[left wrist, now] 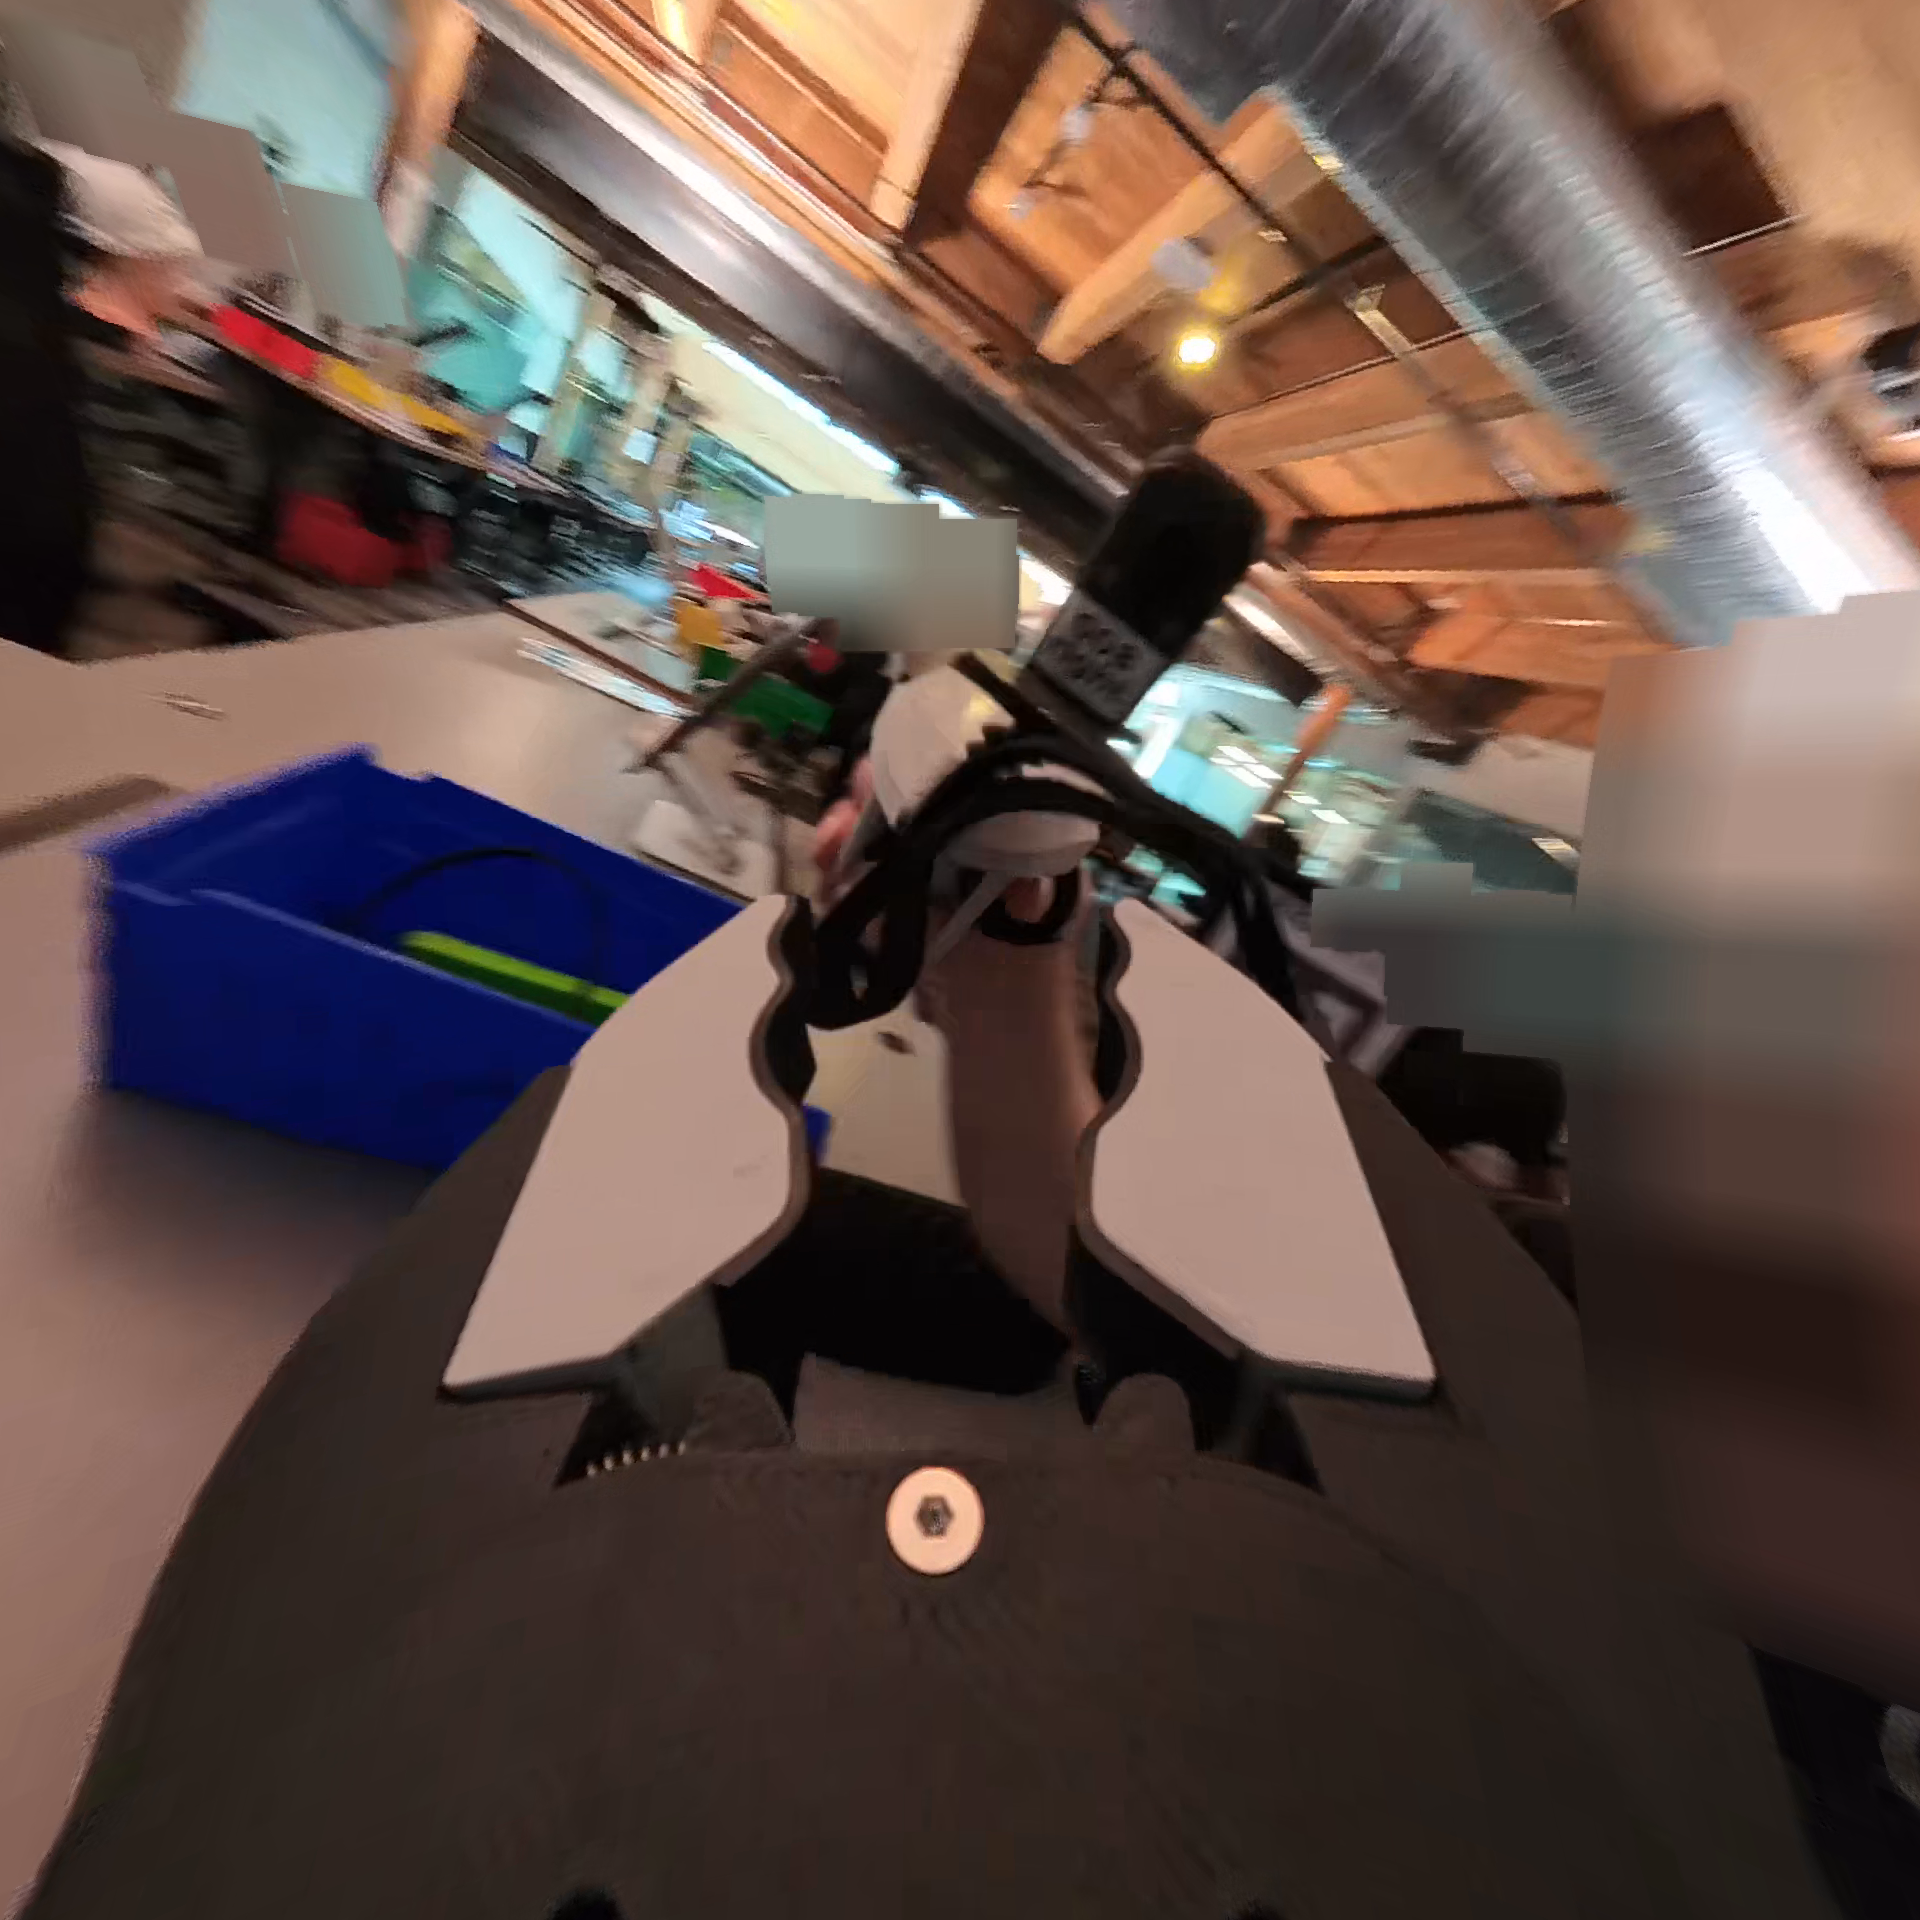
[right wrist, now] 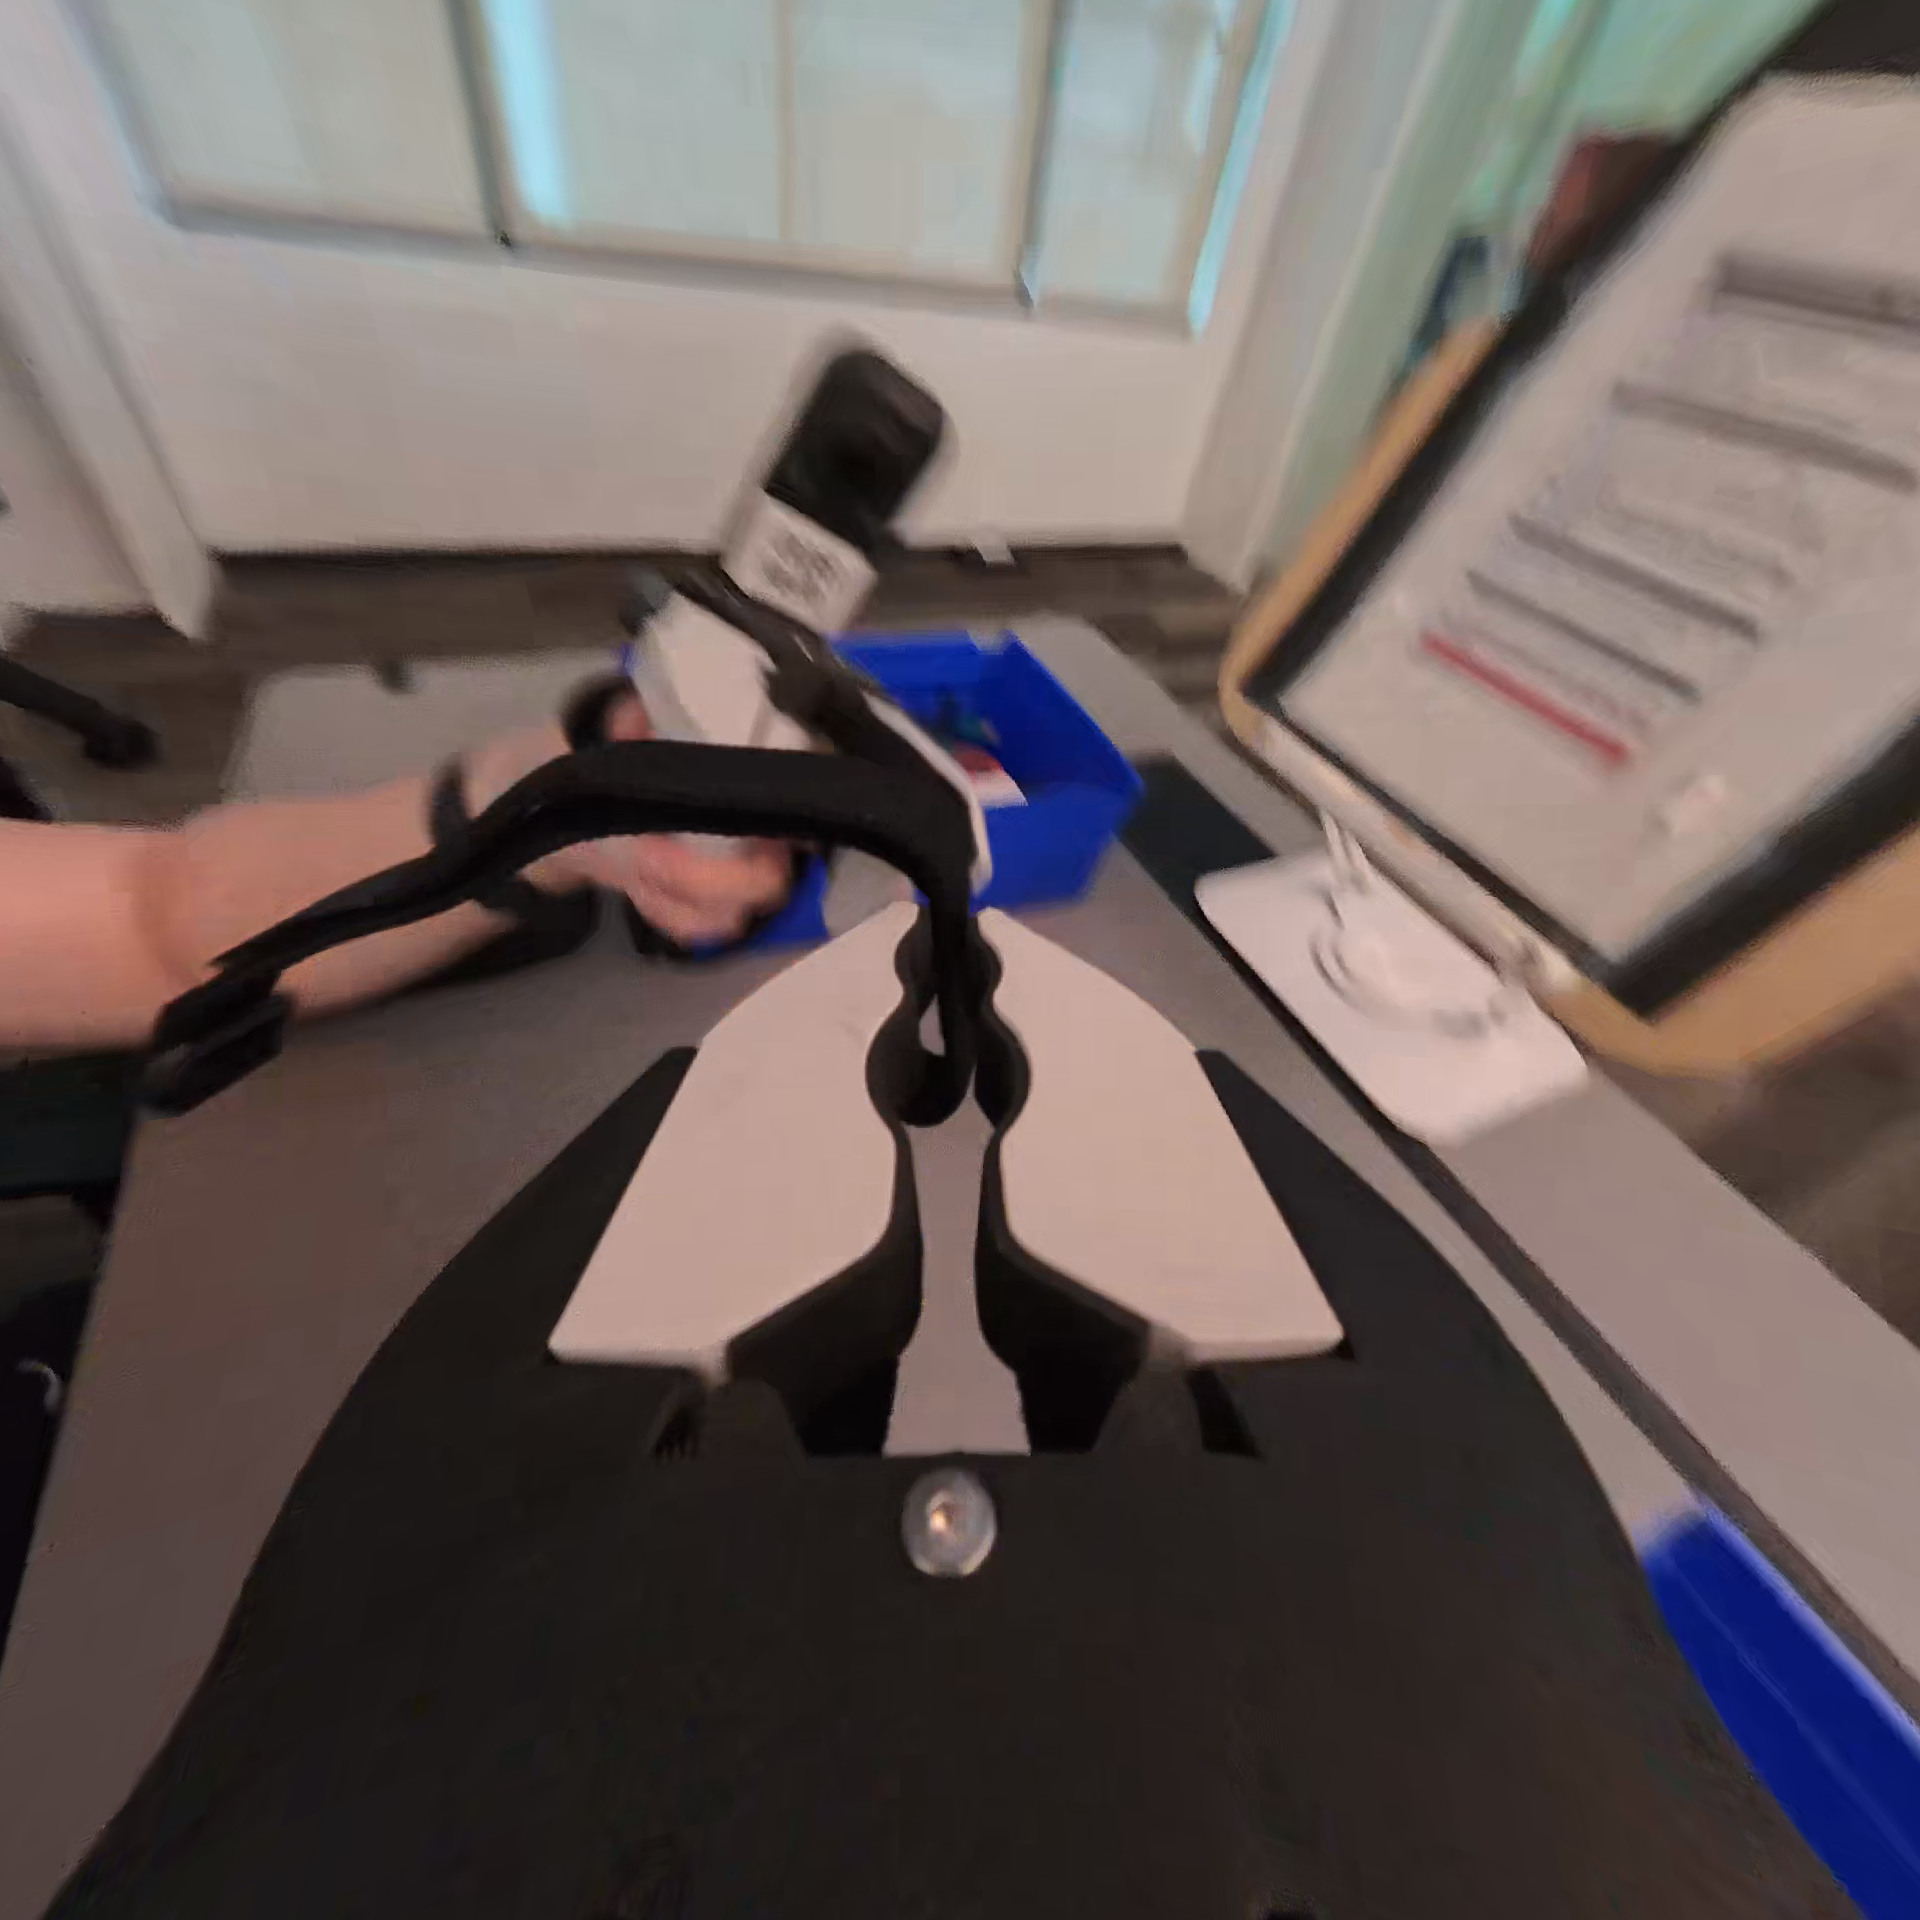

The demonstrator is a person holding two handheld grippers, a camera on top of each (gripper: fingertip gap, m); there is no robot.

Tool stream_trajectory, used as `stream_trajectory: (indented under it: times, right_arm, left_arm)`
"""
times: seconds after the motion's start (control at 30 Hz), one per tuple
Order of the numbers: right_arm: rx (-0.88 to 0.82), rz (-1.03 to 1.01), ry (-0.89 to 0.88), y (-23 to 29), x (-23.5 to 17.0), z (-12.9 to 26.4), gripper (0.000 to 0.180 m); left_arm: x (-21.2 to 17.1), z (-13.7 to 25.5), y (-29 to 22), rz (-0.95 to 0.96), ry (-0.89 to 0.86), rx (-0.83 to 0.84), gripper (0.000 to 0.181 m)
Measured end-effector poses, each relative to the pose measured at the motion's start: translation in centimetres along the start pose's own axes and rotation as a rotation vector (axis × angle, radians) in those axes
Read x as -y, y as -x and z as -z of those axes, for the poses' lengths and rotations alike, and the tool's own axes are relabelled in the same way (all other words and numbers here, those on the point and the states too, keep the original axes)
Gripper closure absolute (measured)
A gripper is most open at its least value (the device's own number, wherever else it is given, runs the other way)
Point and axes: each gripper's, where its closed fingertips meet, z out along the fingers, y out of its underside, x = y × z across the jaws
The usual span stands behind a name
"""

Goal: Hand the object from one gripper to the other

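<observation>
The right tongs [right wrist: 948, 1023] are pinched nearly closed on a black strap [right wrist: 644, 795], whose loop sits between their tips; the rest arcs away to the left, ending in a buckle. The left tongs [left wrist: 940, 1023] stand apart, with part of the strap hanging just at their left tip; they do not appear to have clamped it. Beyond both sits a blue bin [left wrist: 312, 977] on the grey surface [right wrist: 436, 1132]. The handover looks midway: the left tongs likely must close before the right can let go.
</observation>
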Motion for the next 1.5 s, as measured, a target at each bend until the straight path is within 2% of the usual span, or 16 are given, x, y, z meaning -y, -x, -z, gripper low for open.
stream_trajectory:
  times: [0.03, 0.13, 0.23, 0.43, 0.53, 0.63, 0.77, 0.87, 1.0, 1.1, 1.2, 1.37, 1.5]
  right_arm:
    - [-0.056, -0.004, 0.087, -1.0, -1.1, 0.6, 0.175]
    - [-0.192, -0.062, 0.360, -3.3, -5.0, 2.9, 0.174]
    - [-0.228, -0.210, 0.551, -3.9, -8.4, 4.5, 0.174]
    - [-0.316, -0.330, 0.744, -4.6, -12.1, 4.7, 0.174]
    - [-0.347, -0.322, 0.787, -4.5, -12.7, 4.0, 0.174]
    - [-0.349, -0.298, 0.821, -3.8, -12.9, 3.5, 0.174]
    - [-0.318, -0.271, 0.826, -2.6, -12.5, 2.8, 0.174]
    - [-0.313, -0.264, 0.836, -2.2, -12.4, 2.8, 0.174]
    - [-0.287, -0.264, 0.815, -2.1, -12.1, 2.9, 0.173]
    - [-0.269, -0.211, 0.739, -2.4, -10.6, 2.8, 0.164]
    - [-0.305, -0.120, 0.593, -3.3, -7.8, 3.4, 0.141]
    - [-0.411, -0.064, 0.178, -5.4, -0.9, 5.1, 0.129]
    - [-0.260, -0.024, -0.097, -3.2, 3.0, 4.8, 0.129]
  left_arm:
    - [0.5, 0.6, 0.8, -0.044, -0.006, 0.069, 0.125]
    - [1.2, 2.0, 1.9, -0.176, 0.032, 0.217, 0.126]
    - [1.3, 2.3, 1.5, -0.262, 0.079, 0.284, 0.124]
    - [-1.5, 0.0, 2.5, -0.501, 0.266, 0.594, 0.131]
    - [-4.3, -1.7, 3.6, -0.610, 0.383, 0.731, 0.123]
    - [-6.0, -1.6, 5.7, -0.693, 0.475, 0.865, 0.120]
    - [-7.4, -1.1, 7.6, -0.719, 0.564, 0.908, 0.125]
    - [-8.5, -1.0, 8.0, -0.746, 0.638, 0.877, 0.156]
    - [-8.9, -0.9, 8.3, -0.820, 0.695, 0.874, 0.175]
    - [-7.3, -0.6, 7.9, -0.821, 0.623, 0.874, 0.176]
    - [-4.5, 0.1, 6.7, -0.766, 0.477, 0.841, 0.176]
    - [2.0, 2.6, 3.3, -0.571, 0.081, 0.707, 0.176]
    - [7.0, 5.6, -0.7, -0.446, -0.282, 0.471, 0.176]
